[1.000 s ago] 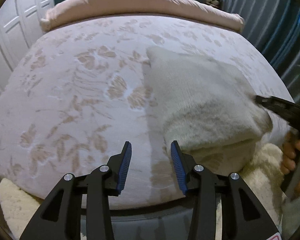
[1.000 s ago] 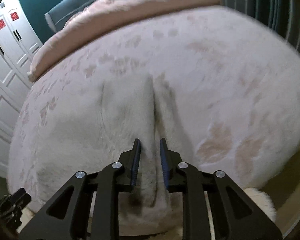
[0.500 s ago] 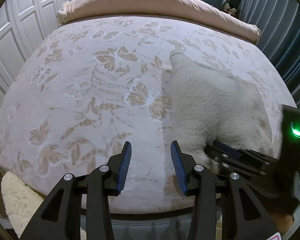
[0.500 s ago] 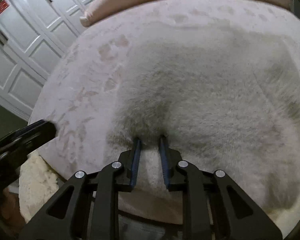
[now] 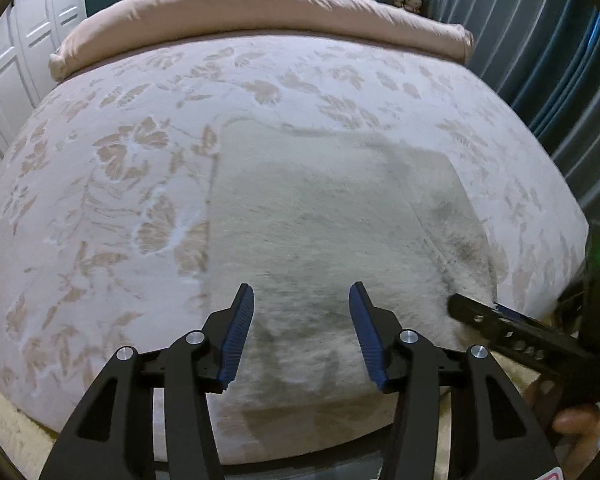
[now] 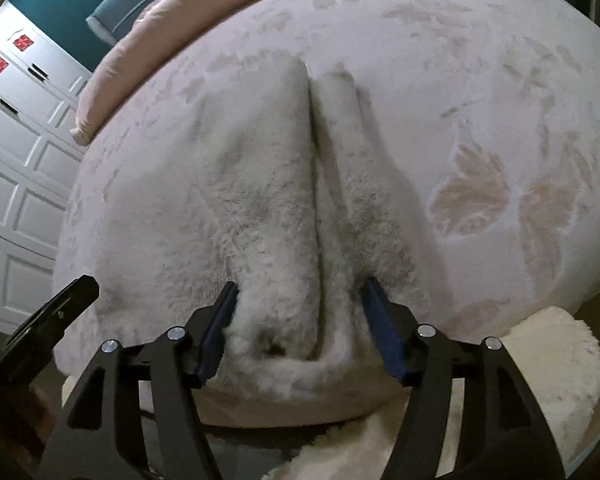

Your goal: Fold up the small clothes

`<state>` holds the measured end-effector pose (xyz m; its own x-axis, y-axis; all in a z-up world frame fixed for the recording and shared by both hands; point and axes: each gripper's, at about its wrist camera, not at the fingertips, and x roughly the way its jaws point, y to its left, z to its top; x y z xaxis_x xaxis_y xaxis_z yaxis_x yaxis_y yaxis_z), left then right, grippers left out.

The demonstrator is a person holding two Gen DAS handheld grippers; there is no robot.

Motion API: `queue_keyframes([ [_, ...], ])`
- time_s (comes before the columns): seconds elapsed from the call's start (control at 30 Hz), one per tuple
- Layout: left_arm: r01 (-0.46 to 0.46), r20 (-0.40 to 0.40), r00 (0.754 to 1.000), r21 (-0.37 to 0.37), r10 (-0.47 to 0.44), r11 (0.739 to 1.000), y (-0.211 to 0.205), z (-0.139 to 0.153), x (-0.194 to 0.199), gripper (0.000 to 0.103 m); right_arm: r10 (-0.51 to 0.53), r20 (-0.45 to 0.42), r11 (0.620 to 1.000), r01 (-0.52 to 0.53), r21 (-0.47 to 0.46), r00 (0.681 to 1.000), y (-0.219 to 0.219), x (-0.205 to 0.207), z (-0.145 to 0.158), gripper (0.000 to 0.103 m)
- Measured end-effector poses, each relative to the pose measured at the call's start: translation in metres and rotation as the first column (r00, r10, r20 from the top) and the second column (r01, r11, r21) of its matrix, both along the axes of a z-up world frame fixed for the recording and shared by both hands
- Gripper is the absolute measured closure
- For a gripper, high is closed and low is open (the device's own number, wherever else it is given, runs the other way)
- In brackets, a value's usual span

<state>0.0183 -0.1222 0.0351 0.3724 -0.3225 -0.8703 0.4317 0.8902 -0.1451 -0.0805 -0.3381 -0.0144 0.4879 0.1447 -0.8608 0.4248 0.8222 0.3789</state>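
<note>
Since half a second ago both grippers have shifted: the right gripper (image 6: 298, 312), which was pinching a tuck of the garment with its fingers close together, is now standing with its jaws spread wide, and the left gripper (image 5: 301, 336) has swung across from the bare bedspread so that it is now hanging over the cloth itself. The fluffy cream garment (image 5: 324, 232) is lying flat on the floral bedspread (image 5: 112, 184), folded into a rough rectangle that is reaching the near edge of the bed, right of the middle in the left wrist view. Along its right side a narrower folded strip (image 6: 352, 168) is lying against the main panel, with a dark crease running between the two. The right gripper's blue pads (image 6: 216, 328) are sitting on either side of the thick near hem, where the pile is bunching between them; whether they are pressing on it cannot be told. The left gripper's fingers are standing apart, gripping nothing, above the near part of the cloth. In the left wrist view the right gripper (image 5: 476, 316) is showing at the garment's near right corner. A rolled pink duvet (image 5: 260, 12) is lying along the far edge of the bed. A cream shaggy rug (image 6: 540, 360) is showing below the near edge.
</note>
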Motion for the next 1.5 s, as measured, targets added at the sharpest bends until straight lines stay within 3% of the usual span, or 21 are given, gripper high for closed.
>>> queue_keyframes([
  [0.03,-0.001,-0.007,1.000,0.006,0.002,1.000,-0.004,-0.001,0.000,0.054,0.027,0.011,1.000,-0.027,-0.016,1.000,0.001,0.004,0.007,0.073],
  [0.07,-0.001,-0.010,1.000,0.011,0.001,1.000,-0.005,-0.001,0.000,0.054,0.052,0.045,0.998,-0.050,-0.046,0.998,0.007,0.001,0.024,0.079],
  [0.13,-0.001,-0.005,1.000,0.016,0.001,1.000,-0.008,0.000,0.000,0.054,0.071,0.182,0.996,-0.058,-0.075,0.981,0.009,0.002,0.063,0.081],
  [0.23,-0.002,0.015,1.000,0.037,0.001,0.999,-0.012,-0.002,0.000,0.054,0.072,0.256,0.990,-0.037,-0.137,0.964,0.009,-0.003,0.087,0.081],
  [0.3,0.000,0.022,1.000,0.060,-0.001,0.998,-0.018,-0.006,0.001,0.054,0.076,0.171,0.983,-0.045,-0.177,0.982,0.004,0.002,0.062,0.081],
  [0.33,0.000,0.024,1.000,0.077,-0.002,0.997,-0.021,-0.010,0.002,0.054,0.093,0.041,0.977,-0.083,-0.199,0.995,0.002,0.012,0.026,0.081],
  [0.37,0.002,0.023,1.000,0.094,-0.004,0.996,-0.024,-0.015,0.002,0.054,0.097,-0.028,0.979,-0.100,-0.179,0.995,-0.005,0.008,0.003,0.080],
  [0.4,0.006,0.020,1.000,0.101,-0.008,0.995,-0.026,-0.018,0.002,0.053,0.074,-0.014,0.984,-0.076,-0.160,0.997,-0.006,0.007,-0.008,0.079],
  [0.53,0.000,0.061,0.998,0.167,-0.010,0.986,-0.033,-0.022,0.000,0.050,0.057,0.039,0.984,-0.050,-0.169,0.998,-0.006,0.009,0.020,0.074],
  [0.67,-0.011,0.053,0.999,0.168,0.002,0.986,-0.032,-0.021,0.003,0.049,0.006,0.140,0.982,0.021,-0.187,0.990,-0.003,0.003,0.059,0.074],
  [0.77,-0.029,0.037,0.999,0.158,0.023,0.987,-0.029,-0.020,0.005,0.046,0.043,0.188,0.971,0.004,-0.240,0.981,0.014,-0.003,0.074,0.074],
  [0.83,-0.033,0.038,0.999,0.158,0.027,0.987,-0.029,-0.021,0.004,0.045,0.100,0.164,0.973,-0.062,-0.223,0.981,0.020,0.003,0.068,0.074],
  [0.93,-0.034,0.041,0.999,0.172,0.027,0.985,-0.030,-0.022,0.002,0.040,0.187,-0.035,0.957,-0.190,-0.219,0.982,0.034,0.028,0.002,0.076],
  [1.03,-0.045,0.036,0.999,0.190,0.039,0.981,-0.029,-0.024,0.001,0.039,0.189,-0.013,0.950,-0.186,-0.251,0.982,0.040,0.028,0.016,0.076],
  [1.13,-0.051,0.028,0.999,0.185,0.047,0.981,-0.026,-0.025,0.001,0.038,0.160,0.063,0.967,-0.144,-0.211,0.985,0.035,0.024,0.039,0.072],
  [1.27,-0.060,0.024,0.998,0.190,0.056,0.980,-0.027,-0.027,0.000,0.035,0.184,-0.019,0.970,-0.185,-0.160,0.983,0.032,0.021,0.001,0.070],
  [1.3,-0.059,0.020,0.998,0.192,0.056,0.980,-0.028,-0.027,0.000,0.035,0.185,-0.007,0.968,-0.183,-0.171,0.983,0.034,0.018,-0.002,0.070],
  [1.4,-0.059,0.026,0.998,0.198,0.055,0.978,-0.026,-0.026,-0.002,0.028,0.171,0.029,0.967,-0.162,-0.199,0.985,0.035,0.016,0.021,0.069],
  [1.43,-0.062,0.017,0.998,0.195,0.060,0.979,-0.025,-0.027,-0.002,0.022,0.149,0.068,0.971,-0.133,-0.197,0.986,0.031,0.014,0.031,0.062],
  [1.47,-0.077,-0.001,0.997,0.187,0.079,0.979,-0.022,-0.028,-0.001,0.022,0.123,0.126,0.978,-0.099,-0.183,0.984,0.026,0.011,0.042,0.043],
  [1.5,-0.092,-0.023,0.995,0.165,0.097,0.982,-0.018,-0.029,0.000,0.021,0.098,0.174,0.982,-0.067,-0.179,0.980,0.019,0.008,0.051,0.033],
])
